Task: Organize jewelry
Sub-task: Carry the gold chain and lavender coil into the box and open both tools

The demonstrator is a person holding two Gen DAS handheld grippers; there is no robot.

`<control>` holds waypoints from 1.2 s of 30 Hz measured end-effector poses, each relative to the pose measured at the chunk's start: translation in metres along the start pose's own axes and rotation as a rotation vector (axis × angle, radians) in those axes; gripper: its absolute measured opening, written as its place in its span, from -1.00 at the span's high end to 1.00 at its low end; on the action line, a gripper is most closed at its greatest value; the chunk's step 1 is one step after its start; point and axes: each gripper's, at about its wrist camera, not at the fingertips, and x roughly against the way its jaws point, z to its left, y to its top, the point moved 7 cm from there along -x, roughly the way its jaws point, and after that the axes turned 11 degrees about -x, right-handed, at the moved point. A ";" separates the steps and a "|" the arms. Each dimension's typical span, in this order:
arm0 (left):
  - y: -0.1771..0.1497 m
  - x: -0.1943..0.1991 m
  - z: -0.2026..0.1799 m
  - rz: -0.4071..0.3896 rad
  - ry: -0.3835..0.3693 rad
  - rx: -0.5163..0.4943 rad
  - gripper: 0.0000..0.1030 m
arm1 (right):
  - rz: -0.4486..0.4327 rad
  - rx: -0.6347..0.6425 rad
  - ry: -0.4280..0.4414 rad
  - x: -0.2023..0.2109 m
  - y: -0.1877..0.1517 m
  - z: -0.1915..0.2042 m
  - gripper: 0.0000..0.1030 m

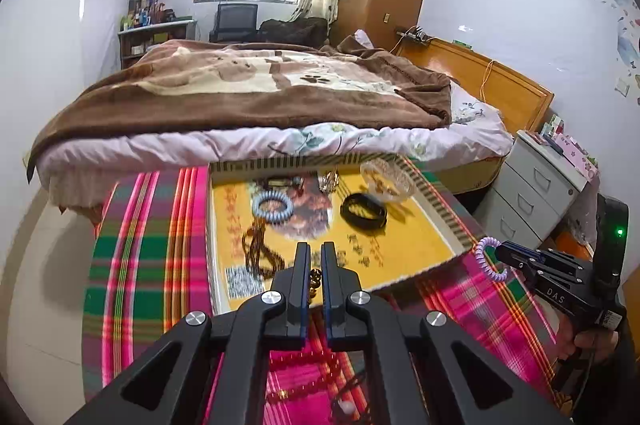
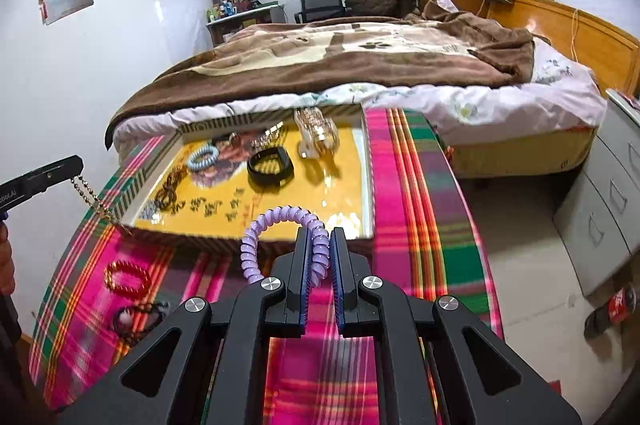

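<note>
A yellow tray [image 1: 280, 161] [image 2: 200, 237] with a striped rim lies on the plaid tablecloth. It holds a blue coil bracelet [image 1: 272, 207] [image 2: 204, 157], a black band [image 1: 363, 212] [image 2: 270, 165], a brown bead string [image 1: 256, 249] and a clear glass piece [image 1: 386, 179] [image 2: 318, 135]. My left gripper [image 1: 316, 249] [image 2: 76, 165] is shut on a gold ball chain [image 1: 316, 279] [image 2: 94, 199], which dangles over the tray's near left corner. My right gripper [image 2: 321, 235] [image 1: 500, 253] is shut on a purple coil bracelet [image 2: 280, 217] [image 1: 486, 259] above the tray's near edge.
On the plaid cloth [image 2: 432, 209] near me lie a golden bead bracelet [image 2: 127, 275] and a dark cord piece [image 2: 136, 317]. Red beads [image 1: 304, 377] show below my left gripper. A bed [image 1: 240, 97] stands behind the table, and white drawers [image 1: 532, 185] stand at the right.
</note>
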 end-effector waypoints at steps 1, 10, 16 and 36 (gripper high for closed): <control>0.005 0.000 0.001 -0.005 0.000 -0.002 0.91 | -0.002 0.000 0.002 0.000 0.003 0.001 0.81; 0.050 -0.015 -0.001 -0.048 -0.031 -0.022 0.91 | -0.004 -0.012 -0.008 -0.020 0.031 0.002 0.81; 0.063 -0.050 -0.001 -0.022 -0.041 -0.022 0.91 | 0.026 -0.012 -0.043 -0.047 0.039 -0.004 0.81; 0.031 -0.181 0.000 0.167 -0.111 0.006 0.90 | 0.151 0.059 -0.122 -0.120 0.026 -0.013 0.81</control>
